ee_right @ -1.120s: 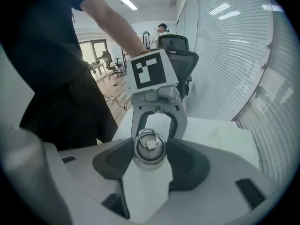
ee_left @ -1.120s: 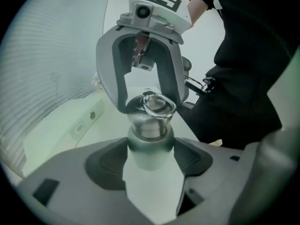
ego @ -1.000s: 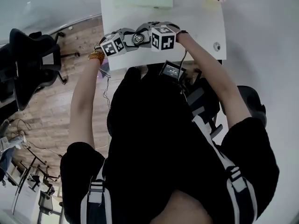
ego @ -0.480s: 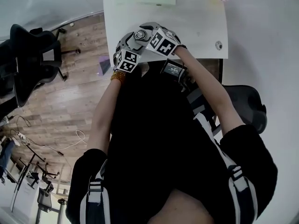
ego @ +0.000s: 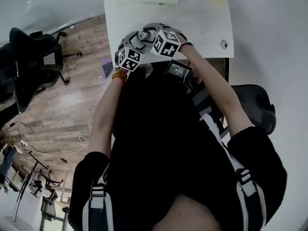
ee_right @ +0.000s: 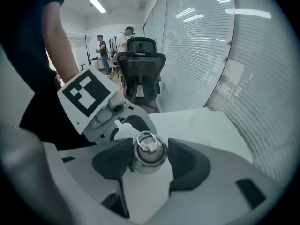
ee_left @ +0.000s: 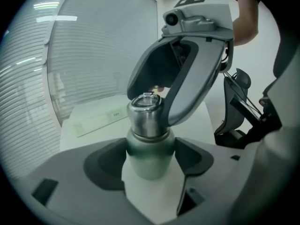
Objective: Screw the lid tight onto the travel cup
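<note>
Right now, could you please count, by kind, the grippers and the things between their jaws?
Grippers: 2, the left gripper and the right gripper
Travel cup: 1
Lid: 1
Total: 4

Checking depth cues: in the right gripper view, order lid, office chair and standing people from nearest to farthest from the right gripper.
1. The lid, between the right gripper's jaws, which have just closed further on it.
2. The office chair, beyond the table, centre.
3. The standing people, far back, upper left.

Wood floor [ego: 62, 109] with a black office chair [ego: 24, 66]; white table [ego: 207, 28]; slatted blinds [ee_right: 253, 78]; ceiling strip light [ee_right: 97, 4].
</note>
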The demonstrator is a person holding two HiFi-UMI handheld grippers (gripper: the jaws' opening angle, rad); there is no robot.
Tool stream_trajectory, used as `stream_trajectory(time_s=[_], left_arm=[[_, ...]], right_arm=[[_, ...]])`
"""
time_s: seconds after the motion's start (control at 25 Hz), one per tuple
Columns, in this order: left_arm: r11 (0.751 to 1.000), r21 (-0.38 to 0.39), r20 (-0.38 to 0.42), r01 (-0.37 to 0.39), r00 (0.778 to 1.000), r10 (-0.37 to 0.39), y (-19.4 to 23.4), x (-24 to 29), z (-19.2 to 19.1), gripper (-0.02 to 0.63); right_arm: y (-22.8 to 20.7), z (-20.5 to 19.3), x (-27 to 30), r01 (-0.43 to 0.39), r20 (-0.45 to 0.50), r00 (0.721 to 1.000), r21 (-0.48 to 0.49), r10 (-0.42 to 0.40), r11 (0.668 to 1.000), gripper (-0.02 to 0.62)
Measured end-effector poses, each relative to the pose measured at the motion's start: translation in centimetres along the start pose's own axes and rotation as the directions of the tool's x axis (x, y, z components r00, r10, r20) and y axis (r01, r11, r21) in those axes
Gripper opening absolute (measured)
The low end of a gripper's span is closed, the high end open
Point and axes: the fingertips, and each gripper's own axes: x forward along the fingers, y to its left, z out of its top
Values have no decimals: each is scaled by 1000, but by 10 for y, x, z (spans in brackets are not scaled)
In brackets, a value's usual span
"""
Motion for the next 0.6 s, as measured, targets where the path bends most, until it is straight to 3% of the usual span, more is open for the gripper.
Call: stream_trajectory(time_s=[0.28,0.44,0.6], left_arm=[[998,15,-16,59,998,-59,0,1,1,330],[997,18,-12,75,997,-75,1,1,-2,330],[989,47,-11,138,990,-138,0,1,-2,331]], right_arm=[[-4,1,0,-16,6,1000,45,15,999,233],[-3,2,2,-24,35,999,31,23,999,230],[-1,0,-1,-11,101,995,-33,14,999,227]])
